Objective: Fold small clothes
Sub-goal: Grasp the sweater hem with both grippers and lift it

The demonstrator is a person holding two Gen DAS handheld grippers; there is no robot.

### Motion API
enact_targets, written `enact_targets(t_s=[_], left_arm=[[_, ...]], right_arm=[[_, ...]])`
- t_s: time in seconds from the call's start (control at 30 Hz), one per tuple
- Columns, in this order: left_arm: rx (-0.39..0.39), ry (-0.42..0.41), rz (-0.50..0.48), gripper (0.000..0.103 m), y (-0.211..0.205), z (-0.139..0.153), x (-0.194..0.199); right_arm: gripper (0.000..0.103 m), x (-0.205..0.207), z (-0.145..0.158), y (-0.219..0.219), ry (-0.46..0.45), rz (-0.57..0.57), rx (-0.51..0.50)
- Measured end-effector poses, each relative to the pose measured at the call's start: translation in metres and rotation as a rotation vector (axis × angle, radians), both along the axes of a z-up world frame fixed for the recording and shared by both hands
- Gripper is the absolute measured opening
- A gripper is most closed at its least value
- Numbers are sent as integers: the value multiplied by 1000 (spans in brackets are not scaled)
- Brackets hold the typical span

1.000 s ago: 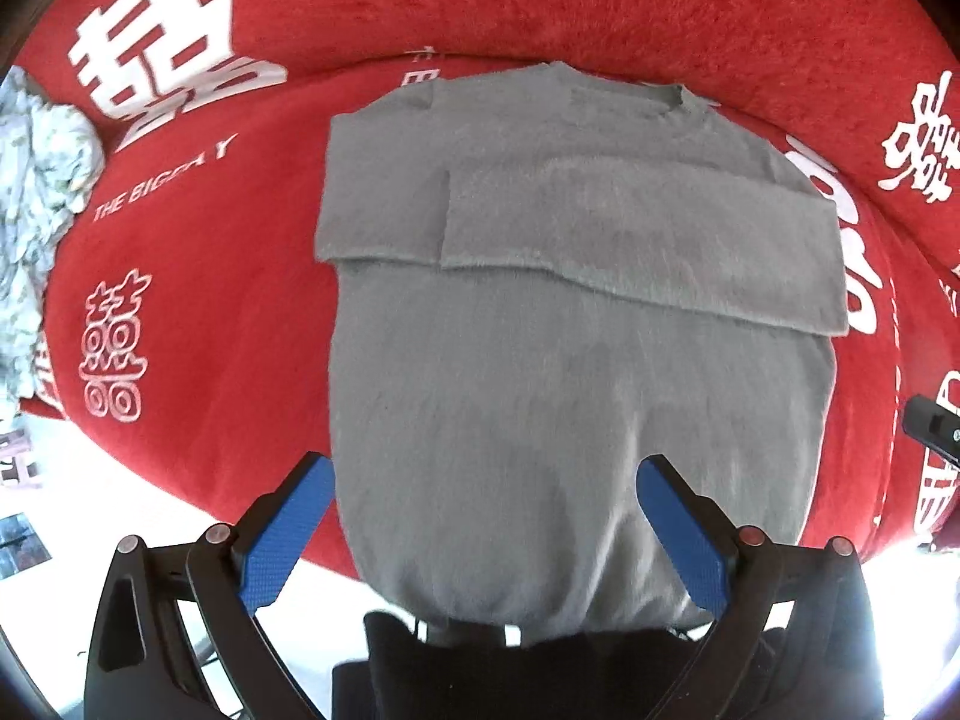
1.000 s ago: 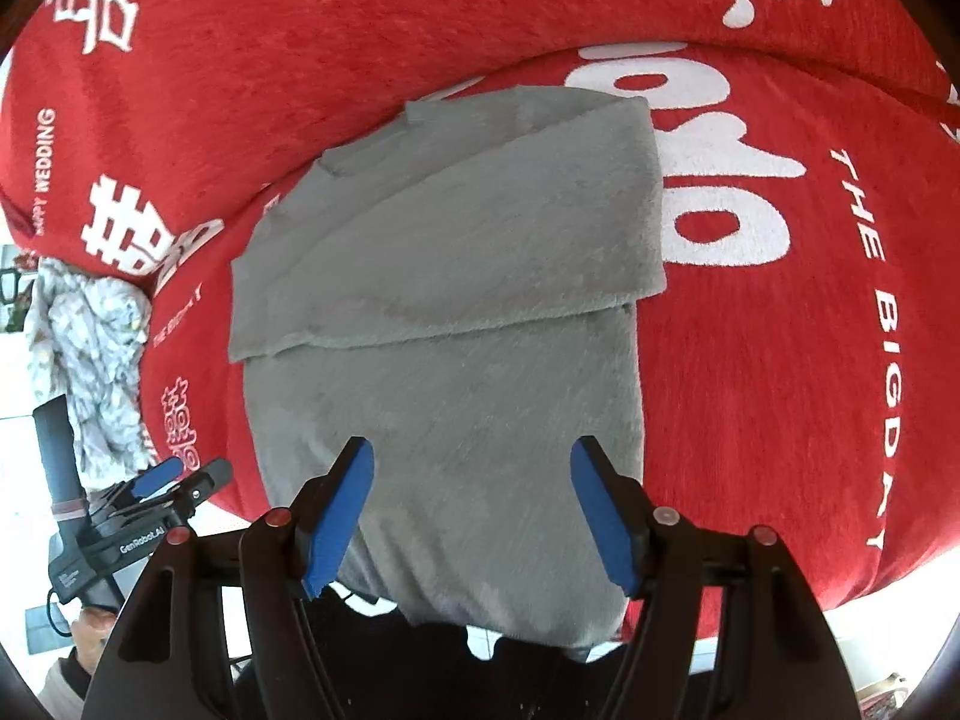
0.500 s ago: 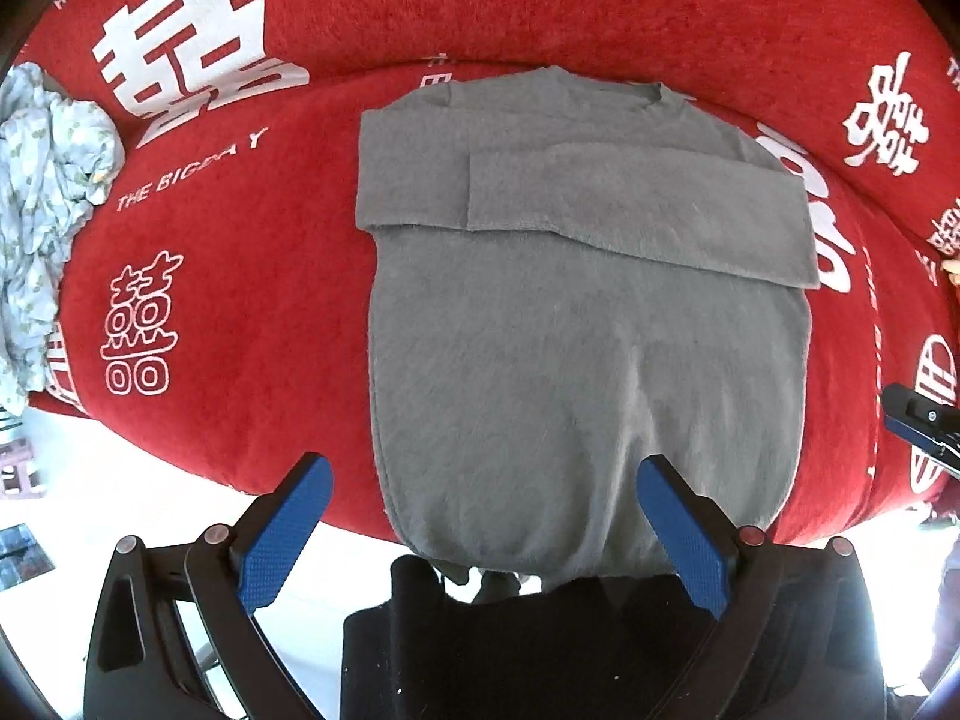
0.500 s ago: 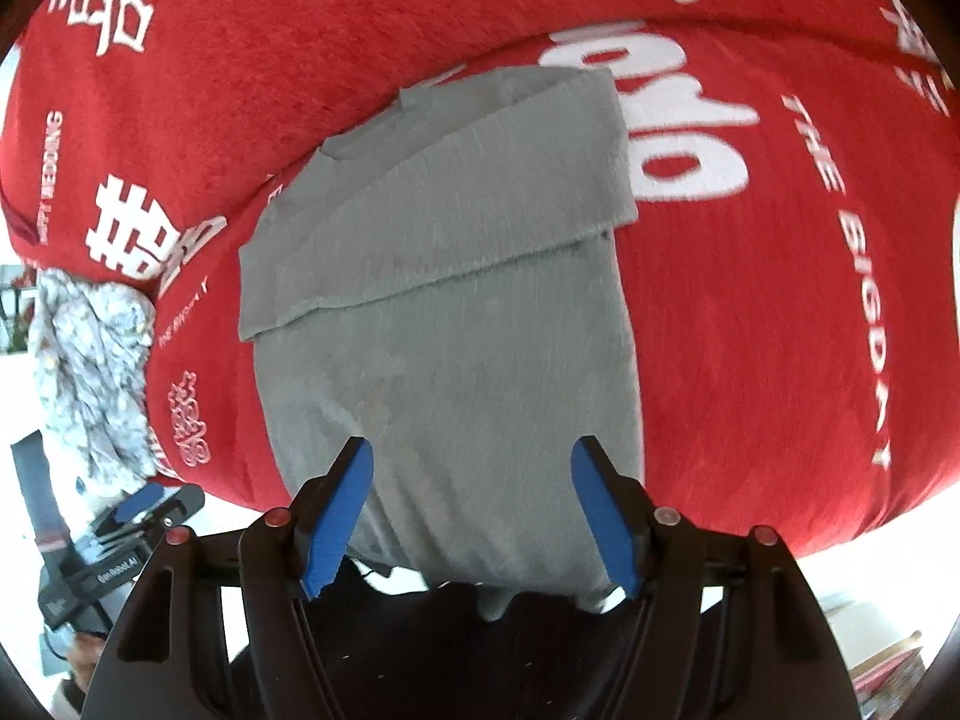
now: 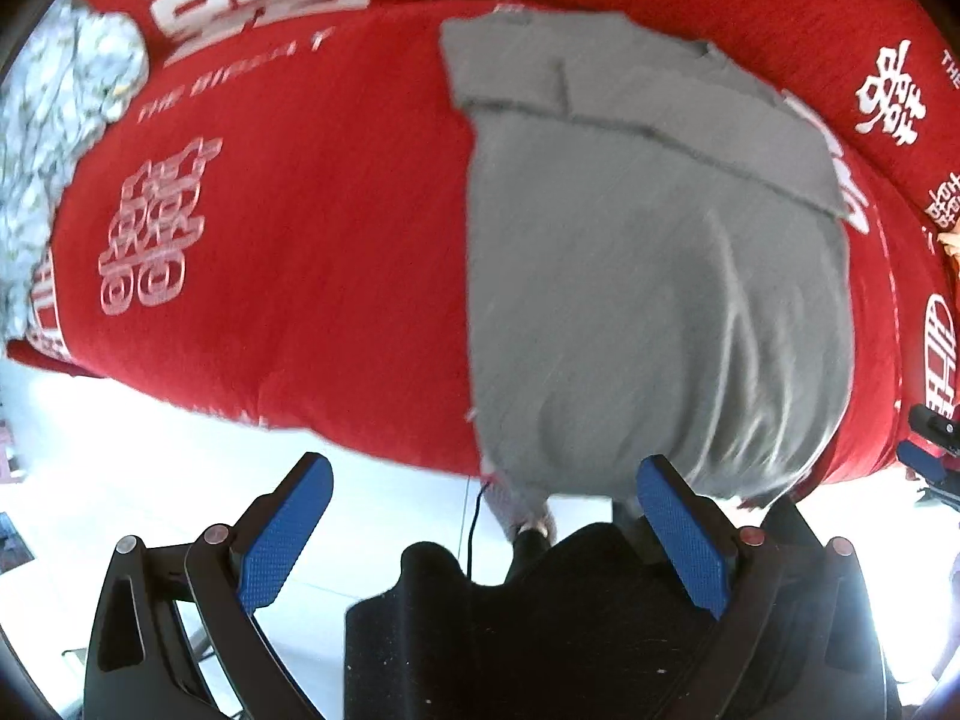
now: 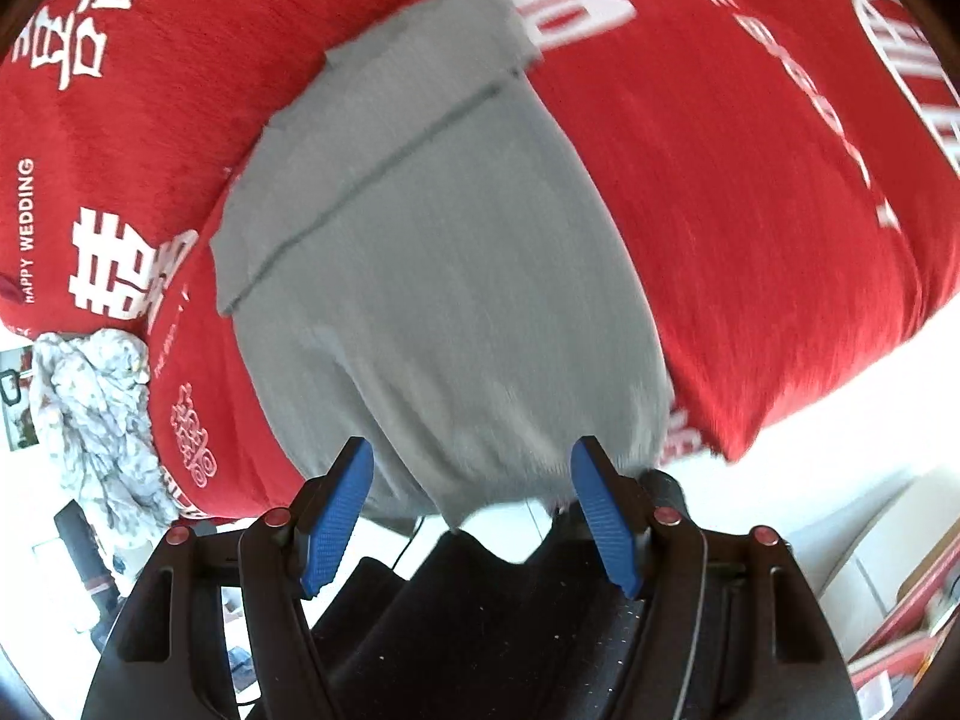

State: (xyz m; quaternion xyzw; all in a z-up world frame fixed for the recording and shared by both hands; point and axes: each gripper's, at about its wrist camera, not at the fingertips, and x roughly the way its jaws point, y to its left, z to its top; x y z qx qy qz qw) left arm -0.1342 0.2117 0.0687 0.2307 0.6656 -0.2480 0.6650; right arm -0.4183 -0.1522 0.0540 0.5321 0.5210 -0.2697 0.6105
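A grey sweater (image 5: 648, 276) lies flat on a red blanket (image 5: 288, 252), sleeves folded across the chest, hem hanging over the near edge. It also shows in the right wrist view (image 6: 456, 312). My left gripper (image 5: 480, 534) is open and empty, below the hem's left corner, off the bed edge. My right gripper (image 6: 471, 510) is open and empty, just below the hem's right part. Neither touches the cloth.
The red blanket (image 6: 780, 192) bears white lettering and covers a raised surface. A crumpled pale patterned garment (image 5: 54, 138) lies at the far left, also in the right wrist view (image 6: 96, 420). White floor (image 5: 150, 456) lies below the edge.
Both grippers have pulled back and down toward the near edge; the sweater's hem now sits close above the fingers. The left gripper has shifted left. Both stay open.
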Motion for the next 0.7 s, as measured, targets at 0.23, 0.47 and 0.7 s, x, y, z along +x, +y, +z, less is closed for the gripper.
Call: enact_targets(t_s=[0.23,0.47,0.7], left_arm=[[20,103,19,102,30,-39,-24],[35,155,-12,102,19,-80,-42],[54,205,2,102,5,-145,-51]], right_arm=[[72,-33,-17,28,57,-37,16],[72,-50,-54,26,103,0,65],[72,-54,-111,17,116,91,100]])
